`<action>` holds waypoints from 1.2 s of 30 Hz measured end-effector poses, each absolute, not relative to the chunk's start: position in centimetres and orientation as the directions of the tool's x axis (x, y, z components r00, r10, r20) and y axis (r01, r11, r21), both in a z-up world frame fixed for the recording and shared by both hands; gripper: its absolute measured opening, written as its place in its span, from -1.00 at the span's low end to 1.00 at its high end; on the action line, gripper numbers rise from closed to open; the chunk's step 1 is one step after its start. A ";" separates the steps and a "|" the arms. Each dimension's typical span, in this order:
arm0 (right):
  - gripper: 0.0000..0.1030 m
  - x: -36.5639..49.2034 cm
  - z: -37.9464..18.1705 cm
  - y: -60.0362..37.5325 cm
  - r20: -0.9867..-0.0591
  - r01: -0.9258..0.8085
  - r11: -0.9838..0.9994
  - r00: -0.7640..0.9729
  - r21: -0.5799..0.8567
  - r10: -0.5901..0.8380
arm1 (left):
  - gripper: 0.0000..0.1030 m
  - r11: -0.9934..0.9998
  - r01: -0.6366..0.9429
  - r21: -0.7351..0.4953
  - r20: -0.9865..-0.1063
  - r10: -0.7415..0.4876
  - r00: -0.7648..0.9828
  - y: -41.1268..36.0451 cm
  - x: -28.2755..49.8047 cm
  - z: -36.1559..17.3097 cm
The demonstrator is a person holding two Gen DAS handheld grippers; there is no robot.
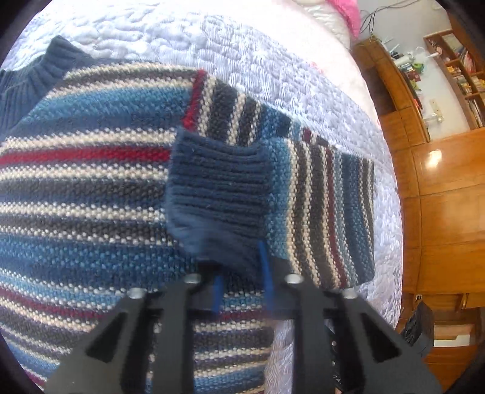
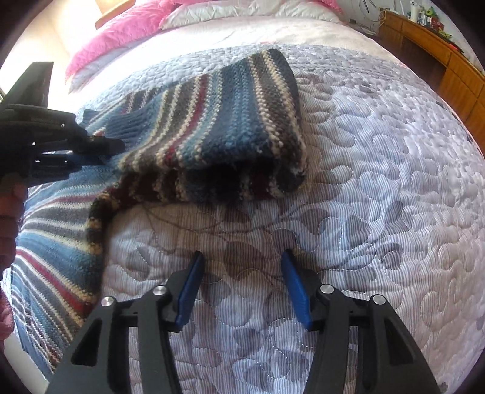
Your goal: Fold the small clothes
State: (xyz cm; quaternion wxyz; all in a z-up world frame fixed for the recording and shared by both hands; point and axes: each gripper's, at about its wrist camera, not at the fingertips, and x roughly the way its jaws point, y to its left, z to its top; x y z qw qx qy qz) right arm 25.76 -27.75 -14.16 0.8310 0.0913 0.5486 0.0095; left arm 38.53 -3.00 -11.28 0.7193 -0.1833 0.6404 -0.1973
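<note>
A small striped knit sweater (image 1: 91, 188) in blue, grey, cream and red lies flat on a quilted bedspread (image 1: 242, 54). One sleeve is doubled back over the body, and its navy ribbed cuff (image 1: 218, 188) reaches my left gripper (image 1: 242, 272). That gripper is shut on the cuff's near edge. From the right wrist view, the folded sleeve (image 2: 230, 121) makes a thick bend, with the left gripper (image 2: 100, 148) at its left end. My right gripper (image 2: 242, 285) hovers open over bare quilt, just short of the sleeve fold, with nothing between its fingers.
Pink and white pillows (image 2: 121, 27) lie at the head of the bed. A person's hand (image 2: 12, 212) holds the left tool. A wooden desk with bookshelves (image 1: 439, 75) and a wood floor (image 1: 448, 197) lie beyond the bed's right edge. Bare quilt (image 2: 379, 181) stretches right of the sweater.
</note>
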 end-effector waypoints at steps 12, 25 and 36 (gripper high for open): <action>0.06 23.9 -11.4 -25.5 -0.881 0.042 0.978 0.444 0.204 0.165 | -0.85 0.902 0.021 -0.430 -0.832 -0.406 0.378 8.3 37.2 -4.4; 0.06 32.4 -7.5 -20.0 -0.812 -0.026 0.911 0.443 0.412 0.380 | -0.85 0.935 -0.108 -0.339 -0.858 -0.260 0.444 21.6 37.5 -5.4; 0.06 33.9 -12.6 -18.1 -0.871 0.005 0.937 0.372 0.349 0.322 | -0.55 0.922 -0.164 -0.352 -0.888 -0.273 0.371 24.2 37.8 -10.5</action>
